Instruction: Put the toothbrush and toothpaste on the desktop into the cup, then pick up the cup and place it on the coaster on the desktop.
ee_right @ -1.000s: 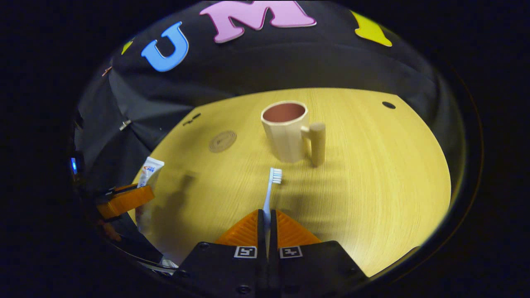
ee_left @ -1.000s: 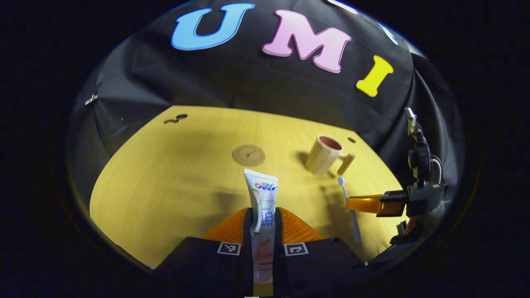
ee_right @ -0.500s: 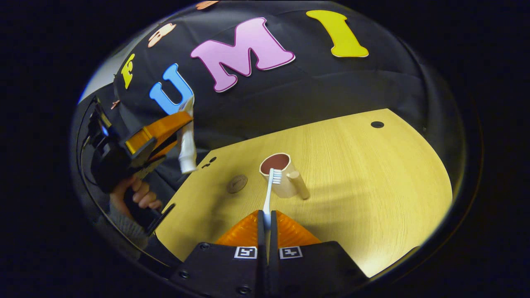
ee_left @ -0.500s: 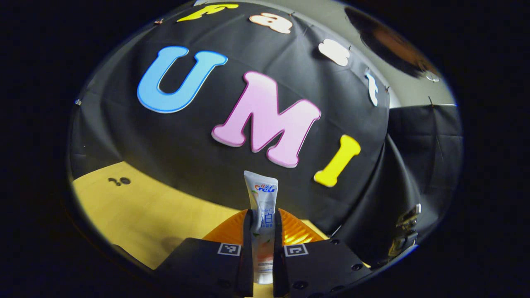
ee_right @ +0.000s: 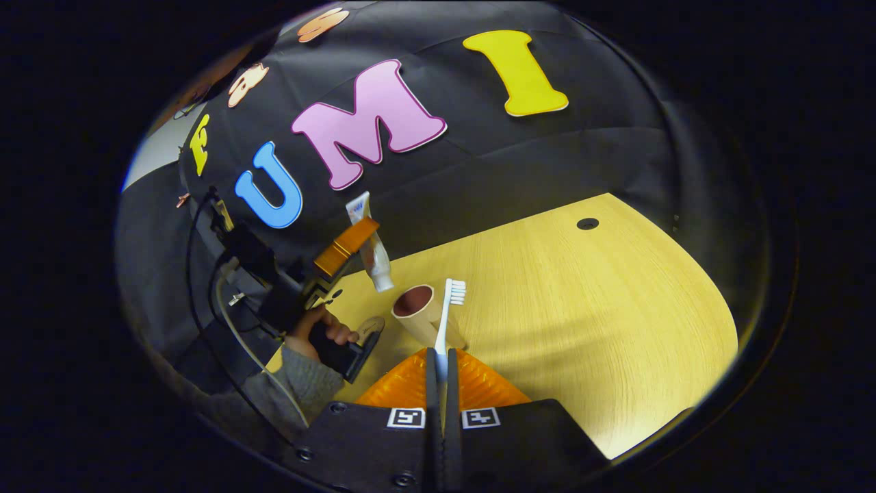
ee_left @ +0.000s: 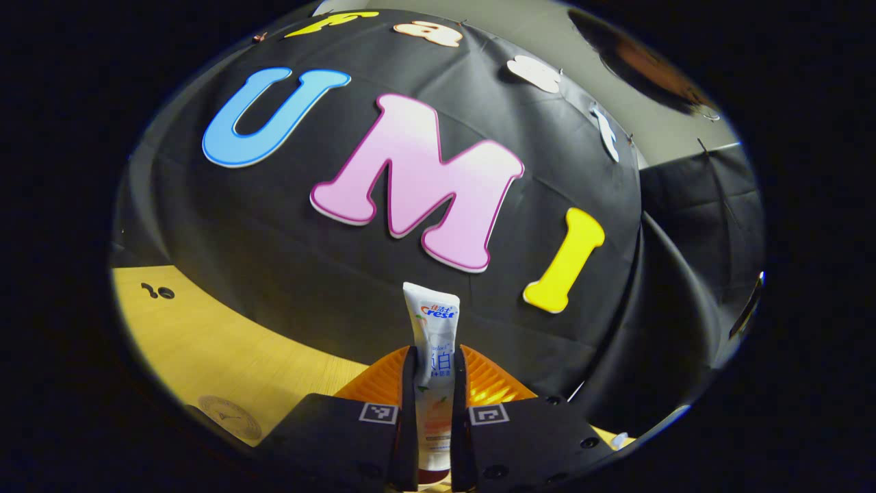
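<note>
Two items are in the air at once, one in each gripper. The left gripper [ee_left: 432, 373] has its jaws clamped on the toothpaste tube [ee_left: 432, 329] around mid-body. In the right gripper view that left gripper [ee_right: 348, 246], held by a person's hand [ee_right: 321, 332], hangs to the left with the tube [ee_right: 369, 243] pointing cap-down just above and left of the cup's mouth. The right gripper [ee_right: 441, 373] has its jaws pressed together on the handle of the toothbrush [ee_right: 448, 311], bristle head at the far end, crossing just right of the cup [ee_right: 419, 311]. The cup stands upright on the wooden desktop [ee_right: 588, 315], its reddish inside empty. The round coaster [ee_left: 229, 416] lies flat at the near left of the desktop in the left gripper view; in the right gripper view it sits just left of the cup, partly hidden.

The tube looks soft and light, so a squeeze at mid-body will likely dent it; a grip nearer the stiffer cap shoulder would hold steadier. The toothbrush seems rigid, thin and slick, prone to pivot between the pads. The cup appears light and easy to tip; its side handle, hidden here behind the right gripper, or its rim would be the place to take hold.
</note>
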`<state>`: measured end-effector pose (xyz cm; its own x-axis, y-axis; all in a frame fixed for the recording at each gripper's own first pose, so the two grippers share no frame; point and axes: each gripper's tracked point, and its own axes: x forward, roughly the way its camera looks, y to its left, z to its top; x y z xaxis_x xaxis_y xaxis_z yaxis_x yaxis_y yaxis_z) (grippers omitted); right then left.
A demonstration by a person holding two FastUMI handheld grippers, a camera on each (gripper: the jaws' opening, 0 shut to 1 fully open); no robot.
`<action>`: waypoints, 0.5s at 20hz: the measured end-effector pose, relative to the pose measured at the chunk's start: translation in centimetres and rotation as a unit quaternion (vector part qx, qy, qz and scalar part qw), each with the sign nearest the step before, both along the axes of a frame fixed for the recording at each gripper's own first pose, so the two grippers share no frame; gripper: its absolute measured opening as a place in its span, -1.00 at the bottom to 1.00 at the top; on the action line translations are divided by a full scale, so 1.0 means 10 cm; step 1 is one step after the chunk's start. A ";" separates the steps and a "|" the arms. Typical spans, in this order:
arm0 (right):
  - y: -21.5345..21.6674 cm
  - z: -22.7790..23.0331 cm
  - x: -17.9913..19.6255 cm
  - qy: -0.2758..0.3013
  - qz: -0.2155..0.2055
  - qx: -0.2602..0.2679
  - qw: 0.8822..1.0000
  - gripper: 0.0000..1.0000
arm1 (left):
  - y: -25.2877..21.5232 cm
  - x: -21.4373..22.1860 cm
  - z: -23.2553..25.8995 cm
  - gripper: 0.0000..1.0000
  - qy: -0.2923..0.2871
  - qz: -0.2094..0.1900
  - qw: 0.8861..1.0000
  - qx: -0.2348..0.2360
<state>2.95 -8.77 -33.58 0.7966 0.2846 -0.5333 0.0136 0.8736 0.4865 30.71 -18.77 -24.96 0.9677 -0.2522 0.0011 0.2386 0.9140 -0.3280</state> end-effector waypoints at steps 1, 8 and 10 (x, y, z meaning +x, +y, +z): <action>-0.05 -0.01 0.02 -0.003 -0.005 0.002 1.000 -0.91 | -0.02 0.01 -0.15 -0.53 0.008 0.001 1.000 0.004; -0.23 -0.01 0.25 -0.033 -0.013 0.005 0.999 -0.91 | -0.04 -0.07 -0.67 -0.53 0.032 0.010 0.999 0.028; -0.22 0.02 0.32 -0.043 -0.012 0.009 0.999 -0.91 | -0.05 -0.08 -0.73 -0.53 0.035 0.005 0.999 0.028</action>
<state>6.18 -11.00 -33.41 0.8461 0.2739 -0.4573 -0.0079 0.8642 0.5031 29.91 -19.31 -32.30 0.9675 -0.2398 -0.0800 0.2072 0.9336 -0.2922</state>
